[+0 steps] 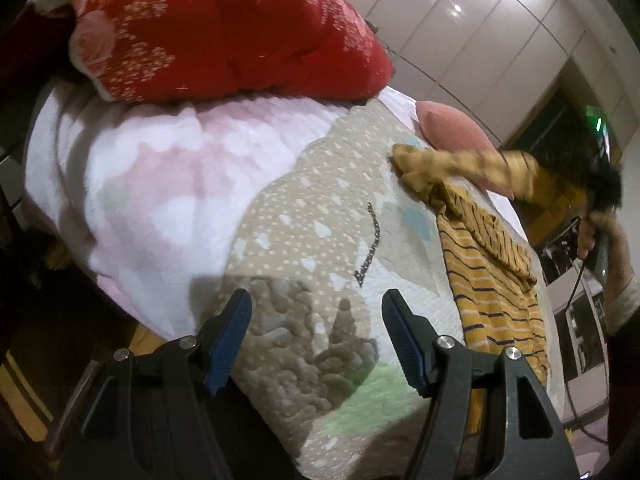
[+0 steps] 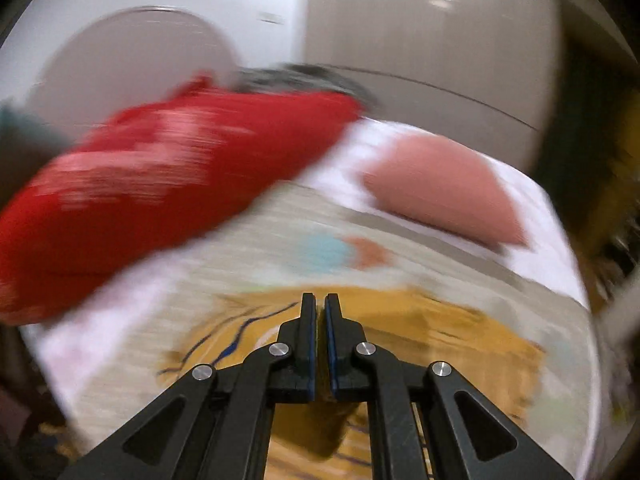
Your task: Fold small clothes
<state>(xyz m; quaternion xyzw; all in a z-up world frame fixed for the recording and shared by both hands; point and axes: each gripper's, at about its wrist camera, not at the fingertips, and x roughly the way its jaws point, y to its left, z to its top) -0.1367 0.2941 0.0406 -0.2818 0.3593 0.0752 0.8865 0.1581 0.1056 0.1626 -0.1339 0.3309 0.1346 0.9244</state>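
On the bed, a yellow striped garment (image 1: pixel 496 280) is seen lying along the right edge of the patterned quilt (image 1: pixel 320 240), one part lifted toward the right gripper (image 2: pixel 320 308). That gripper's jaws are pressed together; whether cloth is pinched cannot be told through the blur. The left gripper (image 1: pixel 316 312) is held spread over the quilt, nothing between its jaws. A red pillow (image 1: pixel 224 32) is noted beyond.

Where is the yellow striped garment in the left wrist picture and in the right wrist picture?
Left wrist: the yellow striped garment lies along the bed's right edge, one end lifted, blurred, toward the right.
Right wrist: it fills the lower middle, blurred, behind the shut right gripper.
Shared landmark: the pink cushion beyond it.
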